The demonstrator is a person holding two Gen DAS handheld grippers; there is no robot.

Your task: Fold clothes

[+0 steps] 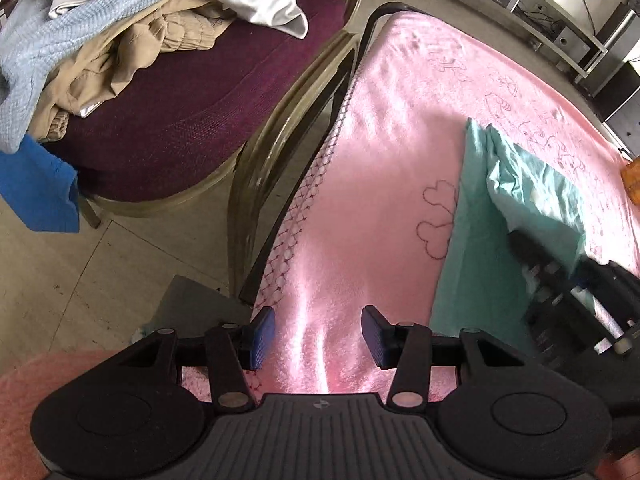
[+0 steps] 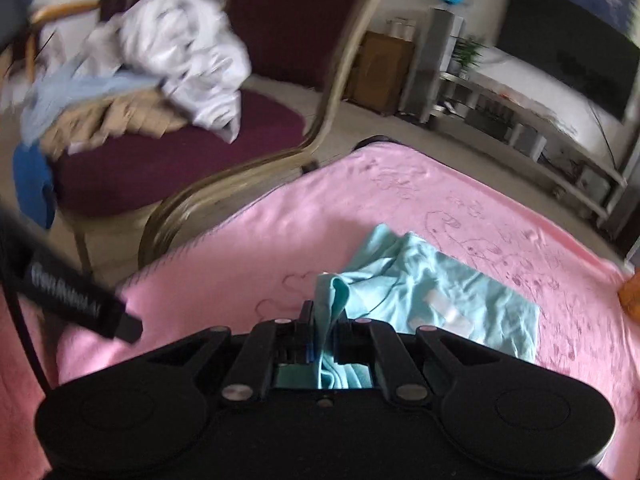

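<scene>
A light teal garment (image 2: 448,300) lies partly folded on the pink blanket (image 2: 280,232). My right gripper (image 2: 323,336) is shut on a lifted edge of the teal garment, which hangs between its fingers. In the left wrist view the teal garment (image 1: 480,240) lies to the right, with the right gripper's black body (image 1: 576,292) on it. My left gripper (image 1: 318,334) is open and empty over bare pink blanket (image 1: 380,180), left of the garment.
A maroon chair (image 1: 180,112) with a gold frame stands left of the blanket, holding a pile of clothes (image 1: 120,28): white, light blue, beige and bright blue pieces. The pile also shows in the right wrist view (image 2: 160,68). Shelves and a TV stand (image 2: 540,128) lie beyond.
</scene>
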